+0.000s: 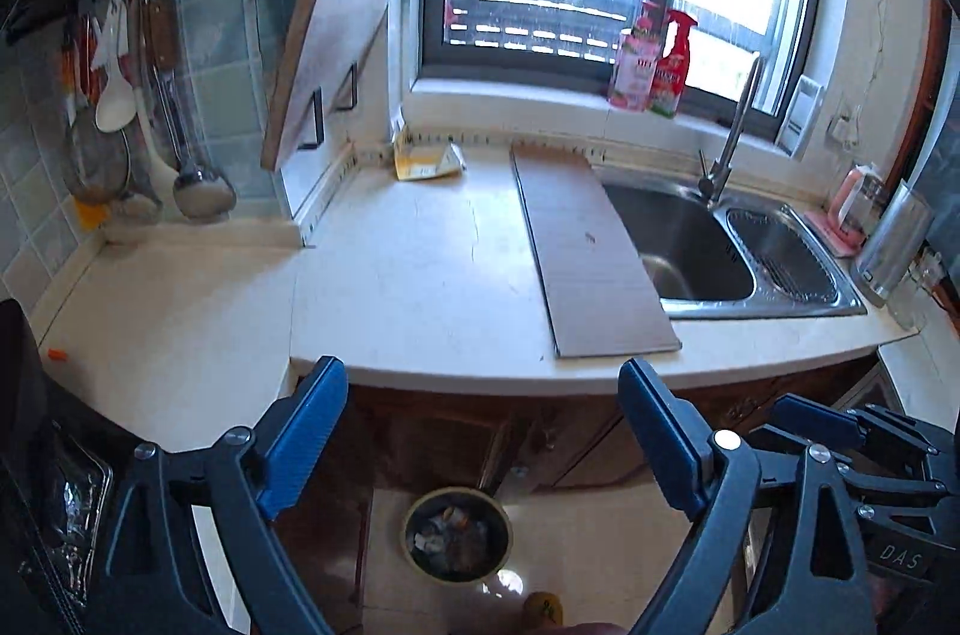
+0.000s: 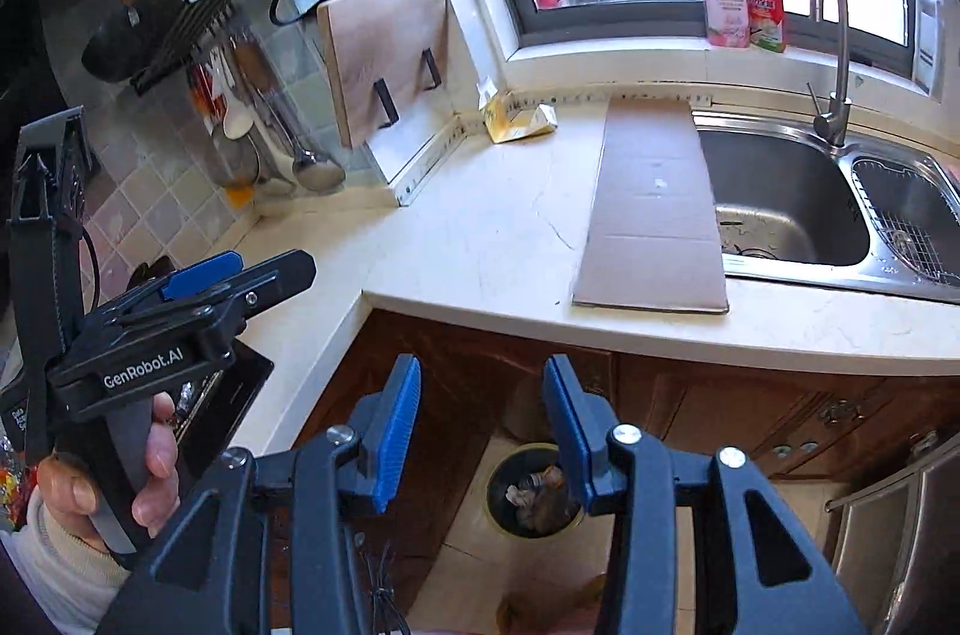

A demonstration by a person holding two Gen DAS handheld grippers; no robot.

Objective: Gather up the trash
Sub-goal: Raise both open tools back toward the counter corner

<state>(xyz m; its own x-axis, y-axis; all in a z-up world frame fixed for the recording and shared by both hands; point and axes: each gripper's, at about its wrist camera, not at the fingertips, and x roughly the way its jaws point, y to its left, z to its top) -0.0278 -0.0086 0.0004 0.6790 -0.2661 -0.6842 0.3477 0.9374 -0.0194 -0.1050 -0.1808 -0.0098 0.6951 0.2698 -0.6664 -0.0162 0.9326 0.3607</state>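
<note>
**Both grippers empty above the bin, more trash waiting on the counter**

The step in hand looks like the gap between two pickups: nothing is being carried, and the grippers are hanging over the counter's front edge with the trash bin [image 1: 457,534] on the floor below them, already holding scraps.

Starting at the left, a small orange scrap [image 1: 56,353] is lying on the counter [image 1: 420,275] near its left end, well apart from either tool. The left gripper [image 1: 483,434] is standing with its blue pads wide apart and nothing between them; in the right wrist view it [image 2: 264,275] is showing in the person's hand [image 2: 120,479].

Further along, at the back of the counter against the wall, a crumpled yellow wrapper [image 1: 427,160] is lying just beside the standing chopping board [image 1: 327,59]. It is well ahead of both grippers and slightly left of the line the left one is pointing along.

Right of that, a flat cardboard strip [image 1: 591,251] is lying along the counter beside the sink [image 1: 708,245], its near end close to the counter's edge.

The right gripper [image 2: 480,431] is sitting partly open, pads apart and empty, with the bin showing between them.

The next move probably calls for a long reach forward over the counter to the wrapper, with the pads coming down flat around a light, crushable thing; the cardboard would need an edge grip.
</note>
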